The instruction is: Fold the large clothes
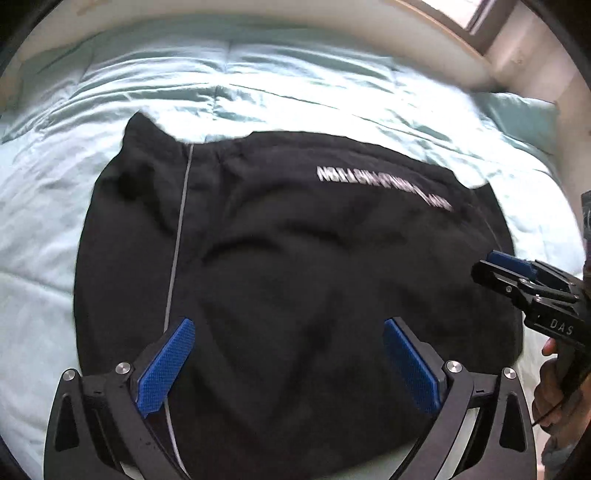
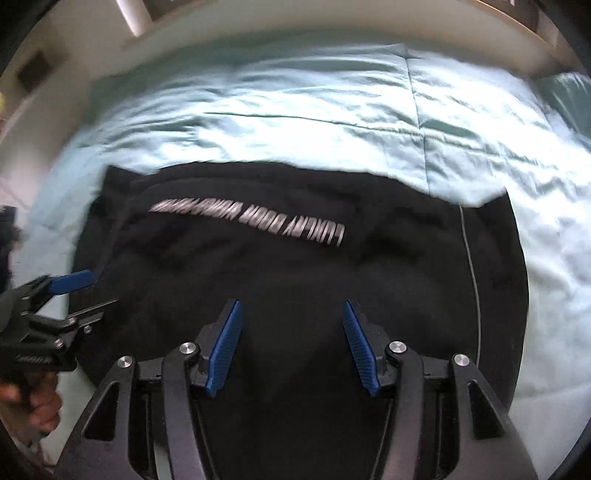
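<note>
A large black garment (image 1: 288, 258) with white lettering (image 1: 380, 186) and a thin white stripe lies spread on a pale turquoise bed cover (image 1: 258, 85). It also shows in the right wrist view (image 2: 295, 266). My left gripper (image 1: 288, 328) is open and empty, hovering over the garment's near part. It also shows at the left of the right wrist view (image 2: 98, 291), jaws apart at the garment's left edge. My right gripper (image 2: 291, 310) is open and empty above the garment's middle. It also shows in the left wrist view (image 1: 484, 266) at the garment's right edge.
The quilted bed cover (image 2: 332, 103) stretches beyond the garment on all sides. A turquoise pillow (image 1: 524, 118) lies at the far right. A pale wall and window frame (image 1: 491, 33) run behind the bed.
</note>
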